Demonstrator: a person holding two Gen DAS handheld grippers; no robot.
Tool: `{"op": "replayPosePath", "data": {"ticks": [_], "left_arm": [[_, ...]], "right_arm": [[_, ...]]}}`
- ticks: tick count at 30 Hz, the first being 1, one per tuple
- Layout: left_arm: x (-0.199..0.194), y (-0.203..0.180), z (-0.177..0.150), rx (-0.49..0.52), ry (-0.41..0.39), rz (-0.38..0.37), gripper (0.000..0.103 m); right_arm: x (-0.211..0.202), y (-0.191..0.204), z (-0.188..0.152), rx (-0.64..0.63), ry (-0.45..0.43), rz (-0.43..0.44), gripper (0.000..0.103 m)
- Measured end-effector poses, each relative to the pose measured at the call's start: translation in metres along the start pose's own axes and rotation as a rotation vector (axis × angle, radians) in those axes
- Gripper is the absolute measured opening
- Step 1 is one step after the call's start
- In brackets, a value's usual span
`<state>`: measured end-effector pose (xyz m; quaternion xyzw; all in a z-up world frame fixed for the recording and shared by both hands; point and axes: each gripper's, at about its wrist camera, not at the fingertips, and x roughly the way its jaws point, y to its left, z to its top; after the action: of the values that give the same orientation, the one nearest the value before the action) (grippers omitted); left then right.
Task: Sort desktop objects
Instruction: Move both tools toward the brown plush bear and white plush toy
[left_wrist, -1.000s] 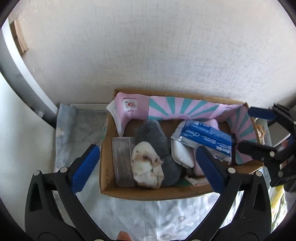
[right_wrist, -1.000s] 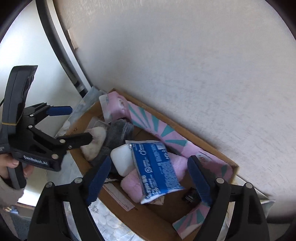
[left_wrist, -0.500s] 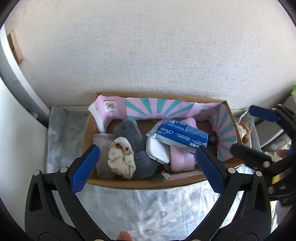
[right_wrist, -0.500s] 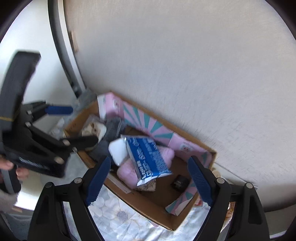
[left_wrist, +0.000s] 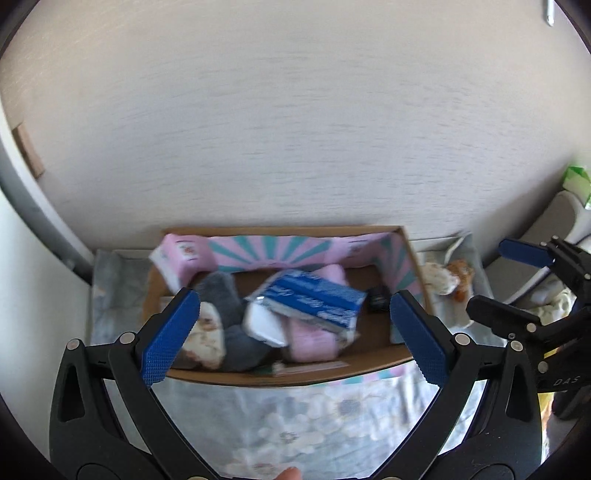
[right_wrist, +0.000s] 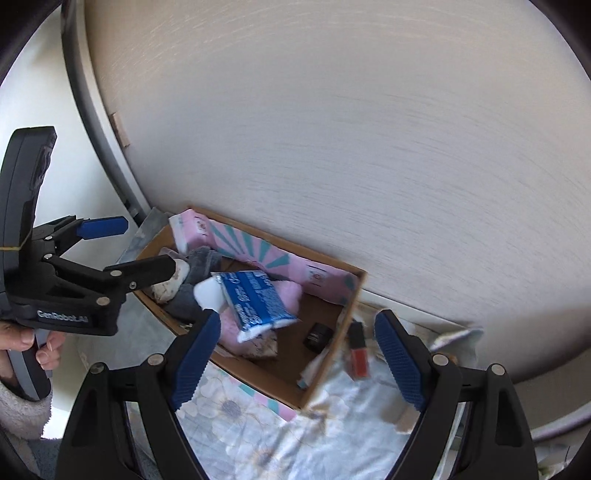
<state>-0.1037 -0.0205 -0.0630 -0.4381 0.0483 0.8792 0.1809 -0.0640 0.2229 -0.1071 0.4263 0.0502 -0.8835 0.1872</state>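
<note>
While the left gripper (left_wrist: 291, 339) tilted down above the near wall of the cardboard box (left_wrist: 369, 365), its fingers stood apart, empty. From the right wrist view, the right gripper (right_wrist: 295, 365) also hung spread and empty, angled over the box's right end, a blue packet (right_wrist: 255, 299) lying inside.

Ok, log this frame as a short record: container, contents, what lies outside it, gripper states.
container: cardboard box against the wall, on a floral cloth
contents: blue packet on top, pink soft item, grey cloth, small black jar
outside: red tube beside the box's right wall
left gripper: open, empty
right gripper: open, empty
</note>
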Motion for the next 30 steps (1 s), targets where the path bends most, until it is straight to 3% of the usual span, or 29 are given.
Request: {"op": "replayPosePath", "data": {"ticks": [6, 16, 24, 30], "left_arm": [[0.002, -0.03, -0.001, 0.022, 0.005, -0.043, 0.103], [0.015, -0.09, -0.023, 0.054, 0.035, -0.147, 0.103], [0.028, -0.158, -0.047, 0.098, 0.021, -0.221, 0.102], [0.062, -0.208, -0.087, 0.122, 0.03, -0.265, 0.102]], "right_arm": [[-0.024, -0.027, -0.019, 0.02, -0.018, -0.022, 0.083], [-0.075, -0.091, -0.065, -0.118, -0.003, -0.055, 0.083], [-0.057, -0.128, -0.092, -0.122, 0.059, -0.015, 0.083], [-0.016, -0.151, -0.066, -0.19, 0.137, 0.094, 0.083]]}}
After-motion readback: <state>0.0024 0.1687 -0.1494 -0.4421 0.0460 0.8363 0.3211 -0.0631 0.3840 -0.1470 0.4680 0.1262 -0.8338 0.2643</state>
